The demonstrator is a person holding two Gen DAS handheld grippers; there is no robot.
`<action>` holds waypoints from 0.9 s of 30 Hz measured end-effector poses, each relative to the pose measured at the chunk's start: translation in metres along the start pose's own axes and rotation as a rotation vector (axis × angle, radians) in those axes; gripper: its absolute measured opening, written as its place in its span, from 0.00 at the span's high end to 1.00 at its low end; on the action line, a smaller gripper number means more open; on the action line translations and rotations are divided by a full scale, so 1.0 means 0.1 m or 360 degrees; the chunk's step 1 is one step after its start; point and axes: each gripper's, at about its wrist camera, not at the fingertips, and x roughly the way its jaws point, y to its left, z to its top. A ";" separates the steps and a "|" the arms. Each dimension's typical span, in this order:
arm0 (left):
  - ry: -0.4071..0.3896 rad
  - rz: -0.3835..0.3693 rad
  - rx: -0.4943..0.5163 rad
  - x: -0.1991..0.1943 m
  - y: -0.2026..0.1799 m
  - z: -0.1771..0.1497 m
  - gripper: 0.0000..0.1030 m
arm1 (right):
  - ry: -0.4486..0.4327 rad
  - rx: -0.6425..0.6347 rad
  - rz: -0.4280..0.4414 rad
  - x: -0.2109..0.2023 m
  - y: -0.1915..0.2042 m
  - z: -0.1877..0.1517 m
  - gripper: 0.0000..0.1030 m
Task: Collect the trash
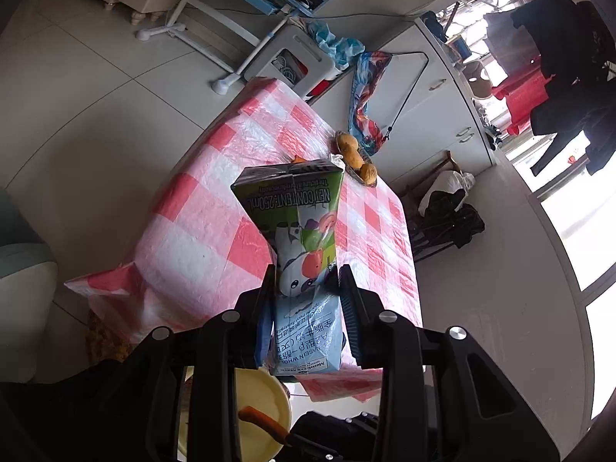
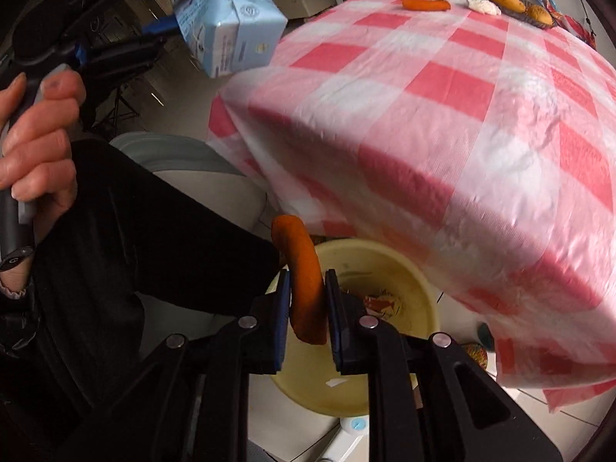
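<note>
The right tool [image 2: 306, 308] pinches an orange peel [image 2: 304, 281] directly above the yellow basin [image 2: 415, 269] below it. The left tool [image 1: 306, 300] pinches a milk carton [image 1: 298, 231], not yet binned. Ahead on the desk [image 2: 442, 115], another peel [image 2: 425, 4] and a tissue wad [image 2: 483, 4] remain.

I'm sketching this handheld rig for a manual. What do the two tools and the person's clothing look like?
Both tools, left tool and right tool, are black angular linkages with round silver pivot bolts and blue ribbed pads. The handle is black and grey. The person wears a black sleeve.
</note>
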 end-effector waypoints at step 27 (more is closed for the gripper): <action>0.0313 0.0431 0.0479 0.30 -0.34 -0.92 0.27 | -0.0773 0.0618 -0.0386 -0.75 -0.63 -0.18 0.25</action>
